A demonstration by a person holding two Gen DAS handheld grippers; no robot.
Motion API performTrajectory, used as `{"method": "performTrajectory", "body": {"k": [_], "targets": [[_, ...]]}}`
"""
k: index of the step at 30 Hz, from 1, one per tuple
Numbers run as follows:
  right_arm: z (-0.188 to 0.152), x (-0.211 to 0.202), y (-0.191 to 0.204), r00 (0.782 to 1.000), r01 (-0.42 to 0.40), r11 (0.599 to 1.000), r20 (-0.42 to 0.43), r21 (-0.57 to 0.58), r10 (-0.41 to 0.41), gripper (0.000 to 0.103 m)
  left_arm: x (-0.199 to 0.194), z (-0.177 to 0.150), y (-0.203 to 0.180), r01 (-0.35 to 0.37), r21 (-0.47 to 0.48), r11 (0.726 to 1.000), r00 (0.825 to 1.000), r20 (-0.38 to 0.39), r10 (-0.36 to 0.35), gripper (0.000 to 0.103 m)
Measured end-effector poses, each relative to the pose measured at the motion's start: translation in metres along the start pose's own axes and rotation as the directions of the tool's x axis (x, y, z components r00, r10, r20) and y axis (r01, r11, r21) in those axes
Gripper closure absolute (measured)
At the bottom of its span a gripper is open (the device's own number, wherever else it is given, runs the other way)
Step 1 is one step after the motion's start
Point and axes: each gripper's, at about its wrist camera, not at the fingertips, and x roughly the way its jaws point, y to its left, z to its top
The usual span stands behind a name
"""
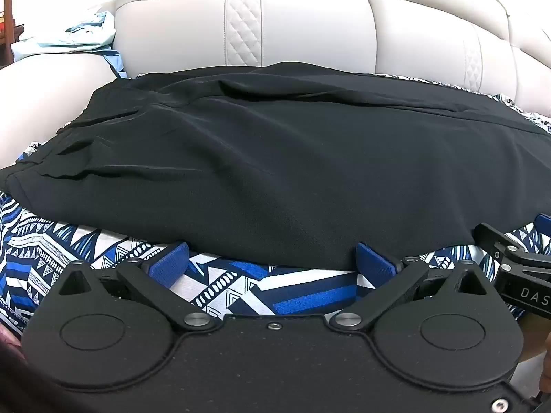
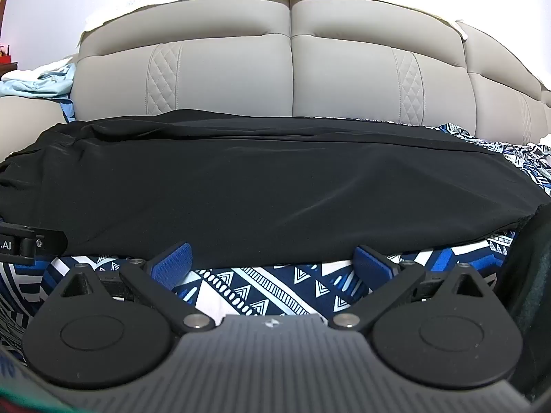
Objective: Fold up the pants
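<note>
Pants [image 1: 275,172], black, lie spread flat across a blue-and-white patterned cloth [image 1: 241,289] that covers the seat of a grey padded sofa [image 1: 310,24]; taking the pants as landmark for everything below. Far edge of the pants runs along the foot of the sofa backrest; left end shows gathered folds, right end tapers toward the patterned cloth. Left gripper [image 1: 272,258] sits at the near hem of the pants, jaws spread wide, blue pads [image 1: 172,258] just at the hem on either side, nothing pinched. Right gripper [image 2: 272,256] sits at the same near hem, further right along it, jaws likewise spread wide and empty, blue pads [image 2: 373,260] at the fabric edge; whether pads touch the fabric cannot be told. Each gripper's body shows at the edge of the other's view, so the two are close together. Pale blue garments [image 1: 86,34] lie beyond the left end of the pants, on the sofa arm.
</note>
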Motion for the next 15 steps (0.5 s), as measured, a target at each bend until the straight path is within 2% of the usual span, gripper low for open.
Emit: {"method": "performTrajectory", "body": {"k": [15], "targets": [[-0.0007, 0.0003, 0.0008, 1.0, 0.0, 1.0, 0.002, 0.001, 0.0, 0.0, 0.0, -0.0002, 0.0, -0.001, 0.002, 1.0, 1.0, -0.004, 0.001, 0.0]]}}
